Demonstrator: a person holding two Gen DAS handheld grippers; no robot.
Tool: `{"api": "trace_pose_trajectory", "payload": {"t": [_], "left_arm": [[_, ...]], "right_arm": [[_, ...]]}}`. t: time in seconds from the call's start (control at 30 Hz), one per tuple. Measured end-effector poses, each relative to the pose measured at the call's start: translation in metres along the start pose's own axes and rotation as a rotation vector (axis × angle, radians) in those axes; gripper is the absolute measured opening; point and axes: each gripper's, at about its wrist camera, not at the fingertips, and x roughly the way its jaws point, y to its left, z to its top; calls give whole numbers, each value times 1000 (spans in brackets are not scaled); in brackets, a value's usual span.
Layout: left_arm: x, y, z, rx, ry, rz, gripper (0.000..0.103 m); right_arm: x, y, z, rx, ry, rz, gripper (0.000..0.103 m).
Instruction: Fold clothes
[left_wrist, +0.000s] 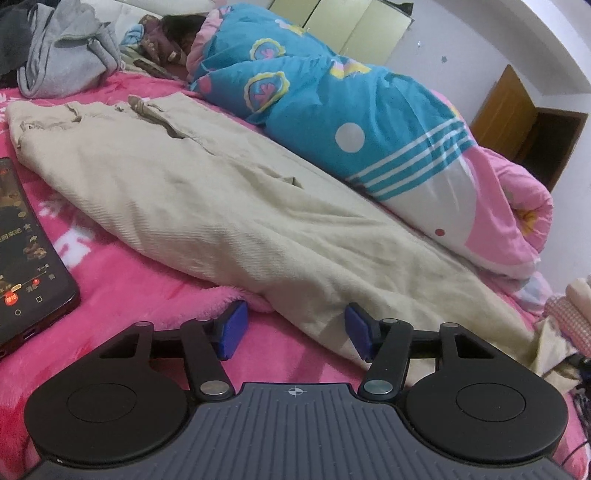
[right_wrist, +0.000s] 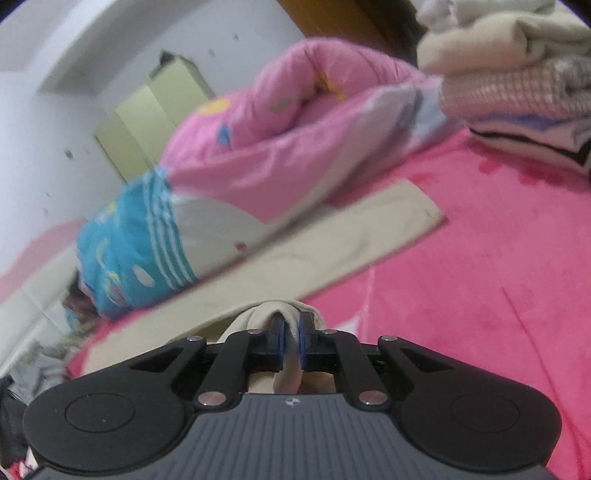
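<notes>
Both wrist views low over bed, sharing beige trousers (left_wrist: 207, 206), quilt (right_wrist: 258, 147).

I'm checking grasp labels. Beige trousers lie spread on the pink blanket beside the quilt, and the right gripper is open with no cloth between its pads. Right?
Not quite. The right wrist view shows the right gripper shut on a fold of the beige trousers, cloth pinched between its pads. The rest holds: the trousers lie on the pink blanket beside the quilt.

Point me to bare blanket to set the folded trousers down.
Free: pink blanket right of the trouser leg, below the clothes stack. Smaller strip between phone and trousers. Crowded: quilt along the far edge, grey garment far left.
</notes>
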Motion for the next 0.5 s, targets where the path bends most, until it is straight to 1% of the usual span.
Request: {"api": "trace_pose_trajectory", "payload": {"t": [0.03,0.07,0.1,0.13,0.2,0.27,0.3,0.4,0.5], "left_arm": [[0,0,1,0,-1,0,58],[0,0,2,0,-1,-2,58],[-1,1,3,-4,0,-6,58],[-1,3,4,-12,2,-12,58],[-2,6,5,-26,4,-23,58],[-4,7,6,-29,6,-30,58],[-5,8,6,-31,6,-33,58],[-10,11,6,-44,7,-45,58],[-17,17,6,-66,10,-56,58]], "right_arm": [[2,-1,-1,-2,12,-22,25],[-1,-3,-1,-3,10,-40,33],[-6,-1,-2,-18,-5,-60,48],[-14,4,-3,-57,-43,-81,56],[-31,14,-6,-137,-117,-123,61],[-48,25,-10,-224,-190,-156,62],[-52,36,-16,-293,-205,-138,62],[-53,80,-47,-548,-169,14,62],[-53,125,-80,-805,-126,168,59]]}}
